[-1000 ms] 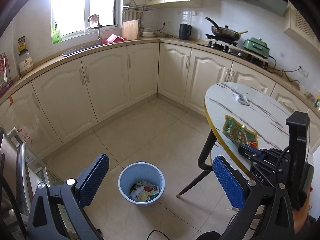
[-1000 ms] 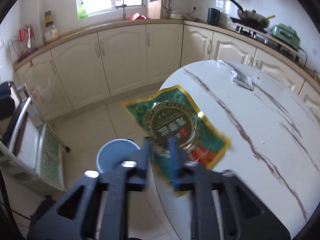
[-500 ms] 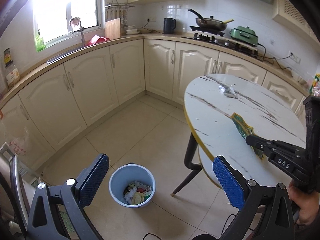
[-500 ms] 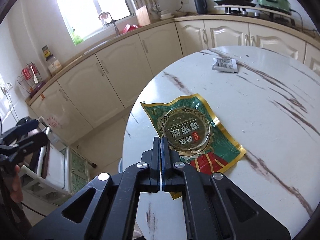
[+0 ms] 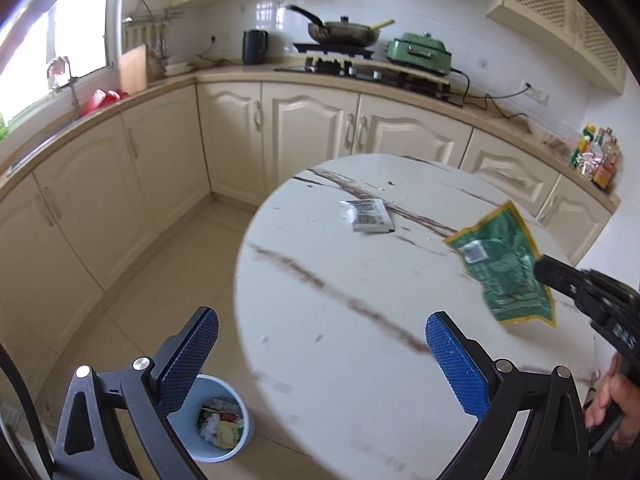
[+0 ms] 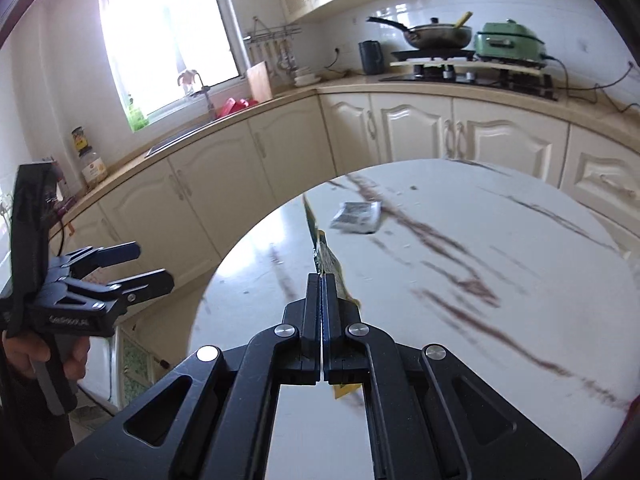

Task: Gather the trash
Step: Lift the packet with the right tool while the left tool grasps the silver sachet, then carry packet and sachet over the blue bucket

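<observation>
From the left wrist view, the left tool (image 5: 320,356) stands wide open with nothing between its blue-padded fingers (image 5: 456,364), hanging over the near edge of the round white marble-patterned table (image 5: 340,280). Below the left finger, on the tiled floor, sits the pale blue round plastic bin (image 5: 224,424) with crumpled wrappers inside. Near the middle of the table lies a small grey-and-white printed sachet (image 5: 368,216), flat and apart from everything else. At the right, the black right tool (image 5: 546,270) pinches one edge of a green foil snack wrapper with a yellow border (image 5: 504,268), which is lifted off the table and hangs tilted; a hand (image 5: 608,404) grips the tool's handle at the frame's lower right. From the right wrist view, the right tool (image 6: 321,284) is clamped tight on that green wrapper (image 6: 330,260), seen edge-on and sticking out ahead of the fingertips above the table (image 6: 480,320). The sachet (image 6: 356,218) lies beyond it on the table. At the left, the left tool (image 6: 132,264) stands open, held by a hand (image 6: 44,354).
</observation>
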Demonstrator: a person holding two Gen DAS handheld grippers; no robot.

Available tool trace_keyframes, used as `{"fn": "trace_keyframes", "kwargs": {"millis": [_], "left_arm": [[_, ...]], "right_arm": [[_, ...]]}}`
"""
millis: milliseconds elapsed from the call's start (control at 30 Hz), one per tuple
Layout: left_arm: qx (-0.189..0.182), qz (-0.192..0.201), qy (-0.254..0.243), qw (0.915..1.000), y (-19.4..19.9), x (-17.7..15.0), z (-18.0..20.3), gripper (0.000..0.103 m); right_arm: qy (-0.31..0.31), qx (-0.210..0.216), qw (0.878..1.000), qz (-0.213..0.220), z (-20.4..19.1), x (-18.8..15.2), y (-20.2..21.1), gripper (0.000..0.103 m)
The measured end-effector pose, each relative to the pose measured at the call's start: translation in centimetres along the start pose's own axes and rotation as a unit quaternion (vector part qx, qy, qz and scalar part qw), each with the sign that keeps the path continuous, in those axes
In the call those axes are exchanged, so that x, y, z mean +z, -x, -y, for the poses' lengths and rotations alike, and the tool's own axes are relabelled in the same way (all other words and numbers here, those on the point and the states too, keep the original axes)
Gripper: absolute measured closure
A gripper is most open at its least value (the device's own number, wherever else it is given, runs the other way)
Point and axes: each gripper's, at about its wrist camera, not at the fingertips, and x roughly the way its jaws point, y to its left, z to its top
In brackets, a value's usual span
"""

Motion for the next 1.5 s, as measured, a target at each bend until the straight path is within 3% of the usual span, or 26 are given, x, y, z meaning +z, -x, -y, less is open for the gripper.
{"fn": "trace_keyframes", "kwargs": {"millis": [67, 167, 433, 567, 600, 667, 700, 733, 767, 833, 900, 1367, 1500], "left_arm": [[-0.024, -0.016, 0.0, 0.9996, -3.0, 1.9, 0.4, 0.001], [-0.03, -0.039, 0.012, 0.9987, -7.6, 5.1, 1.2, 0.001], [0.019, -0.091, -0.021, 0.9955, -18.4, 10.6, 4.5, 0.006], [0.018, -0.102, -0.016, 0.9945, -21.6, 11.8, 5.1, 0.018], [0.016, -0.108, -0.01, 0.994, -22.2, 11.9, 4.9, 0.033], [0.013, -0.114, -0.003, 0.9933, -23.1, 12.0, 5.2, 0.042], [0.012, -0.111, -0.007, 0.9938, -23.3, 11.9, 5.3, 0.053], [0.016, -0.107, -0.012, 0.994, -23.3, 12.1, 5.6, 0.054], [0.015, -0.107, -0.013, 0.9941, -23.4, 12.0, 5.6, 0.066], [0.001, -0.103, -0.007, 0.9946, -23.1, 12.0, 5.3, 0.073], [-0.003, -0.099, 0.0, 0.995, -22.4, 11.8, 4.7, 0.096], [-0.095, -0.058, -0.013, 0.9937, -12.8, 7.4, 3.6, 0.102], [-0.099, -0.049, -0.009, 0.9938, -9.9, 5.9, 2.5, 0.102]], "right_arm": [[-0.004, -0.006, 1.0, 0.003, 1.7, 0.5, 0.1, 0.101], [-0.009, -0.012, 1.0, 0.001, 4.0, 1.1, -0.2, 0.101], [-0.007, -0.025, 1.0, -0.018, 7.9, 3.3, -2.9, 0.101], [-0.01, -0.019, 0.999, -0.025, 8.9, 4.0, -4.1, 0.101], [-0.009, -0.019, 0.999, -0.026, 9.2, 4.1, -4.3, 0.101], [-0.012, -0.013, 0.999, -0.027, 9.3, 4.1, -4.7, 0.101], [-0.013, -0.008, 0.999, -0.028, 9.4, 4.1, -4.9, 0.101], [-0.014, -0.007, 0.999, -0.028, 9.4, 4.1, -5.1, 0.101], [-0.014, -0.006, 0.999, -0.03, 9.4, 4.1, -5.2, 0.101], [-0.015, -0.004, 0.999, -0.031, 9.5, 4.1, -5.5, 0.101], [-0.018, -0.002, 0.999, -0.033, 9.4, 4.1, -5.6, 0.101], [-0.025, -0.007, 0.999, -0.033, 7.1, 3.7, -3.9, 0.101], [-0.019, -0.002, 0.999, -0.033, 5.2, 3.7, -3.3, 0.101]]}}
